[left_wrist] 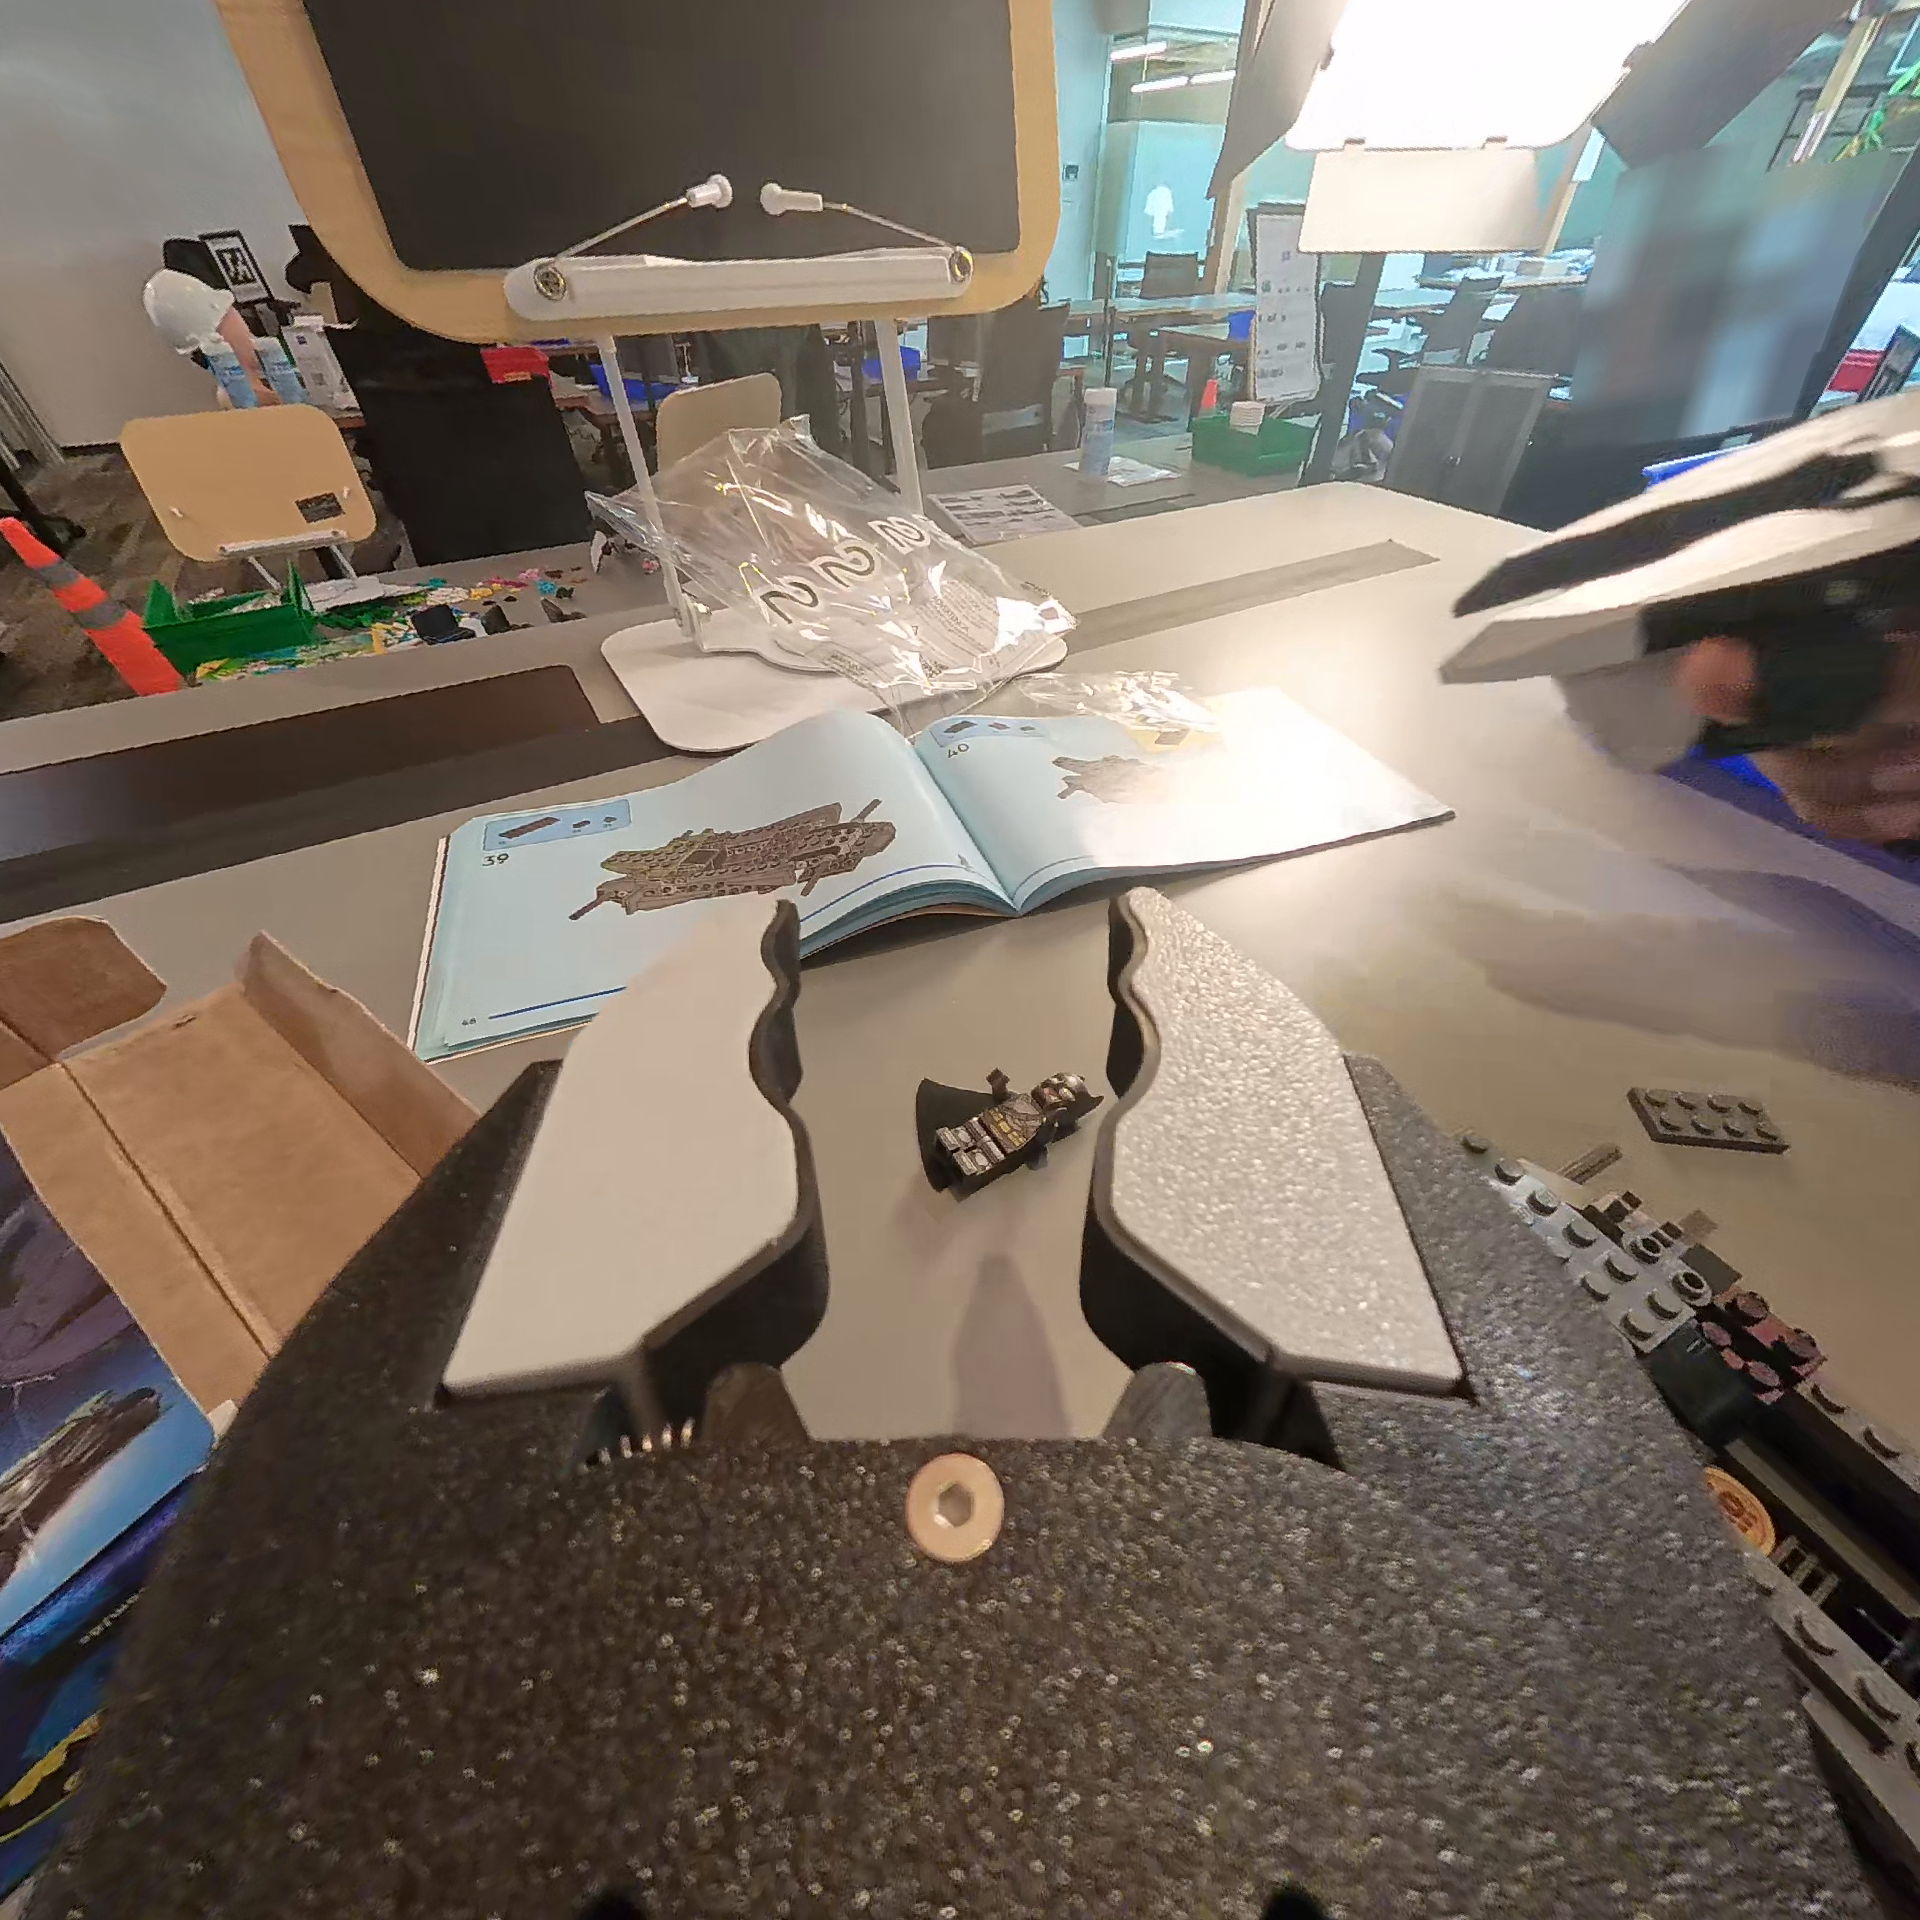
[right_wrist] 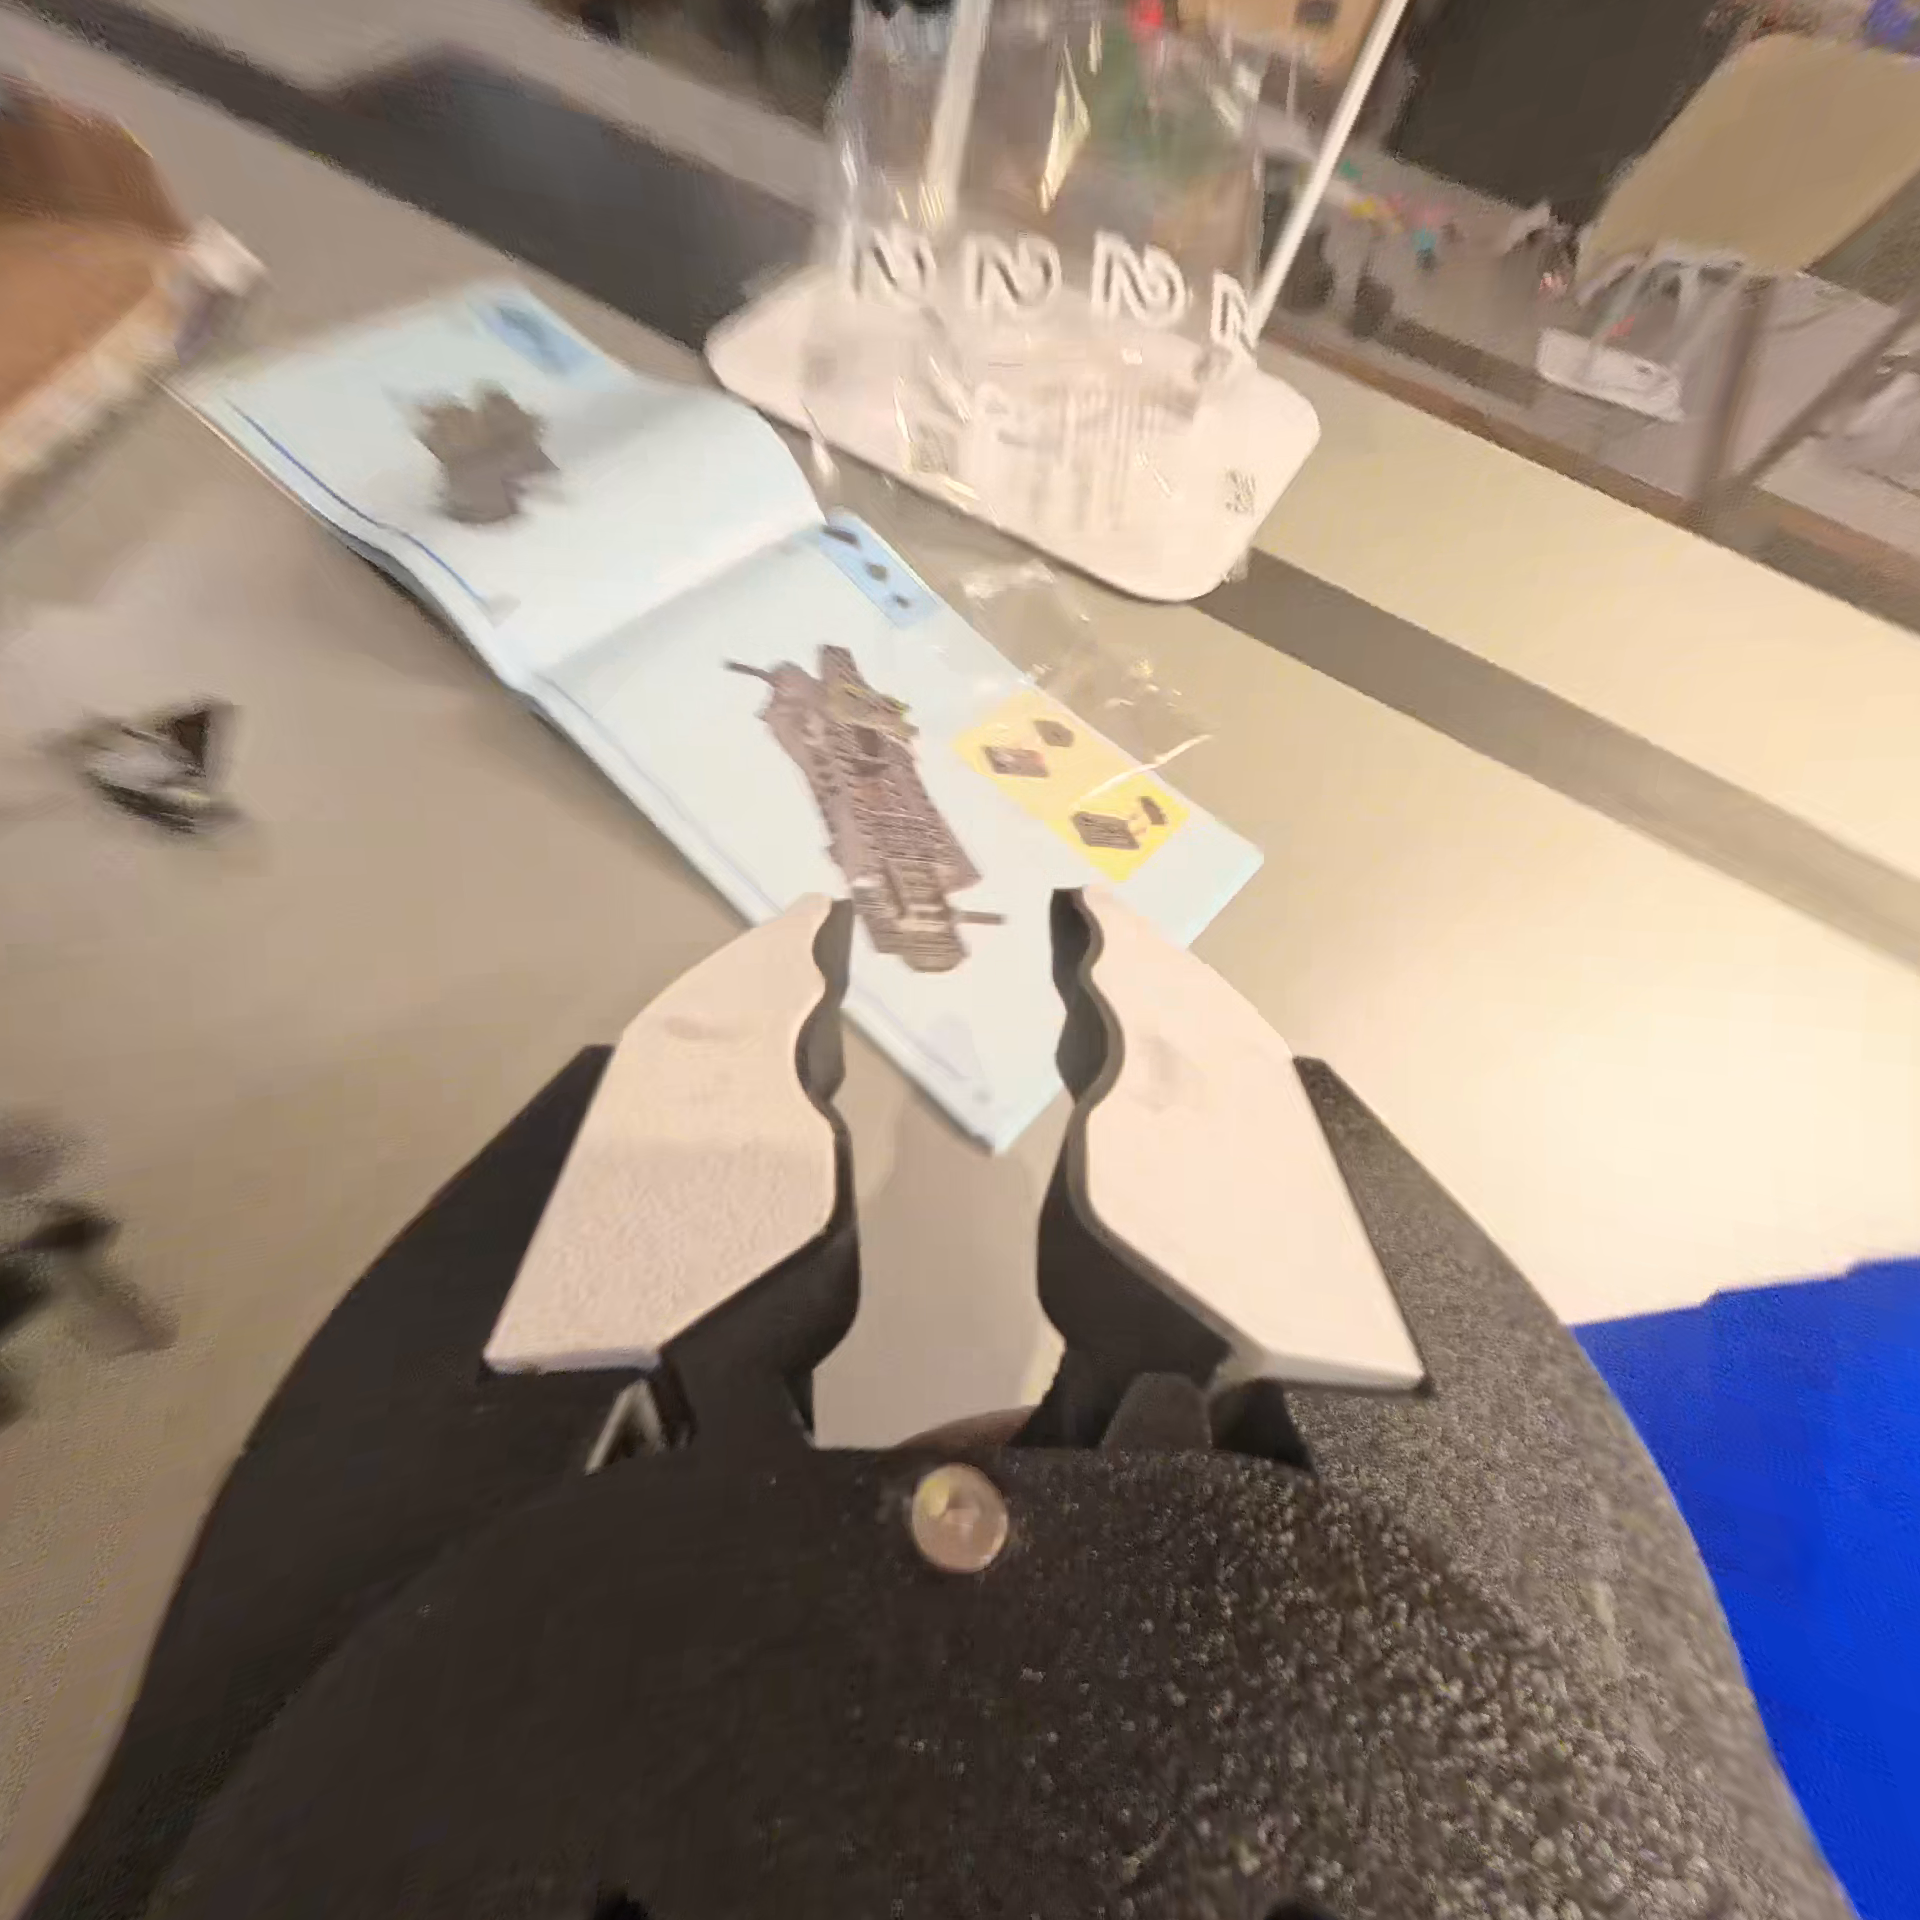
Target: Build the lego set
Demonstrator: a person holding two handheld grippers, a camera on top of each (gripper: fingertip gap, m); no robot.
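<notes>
Only your left wrist view shows the dark caped minifigure (left_wrist: 1006, 1127) sharply, lying at frame centre between the spread, bare left gripper (left_wrist: 954, 925). Your right gripper (right_wrist: 943, 914), also spread and bare, hovers over the open instruction booklet (right_wrist: 665, 623); there the left-edge pieces blur.

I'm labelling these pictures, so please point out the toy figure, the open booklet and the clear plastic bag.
toy figure (left_wrist: 1003, 1132): left wrist view, on its torso.
open booklet (left_wrist: 727, 831): left wrist view, on the left page.
clear plastic bag (left_wrist: 831, 561): left wrist view, on its crinkled middle.
</notes>
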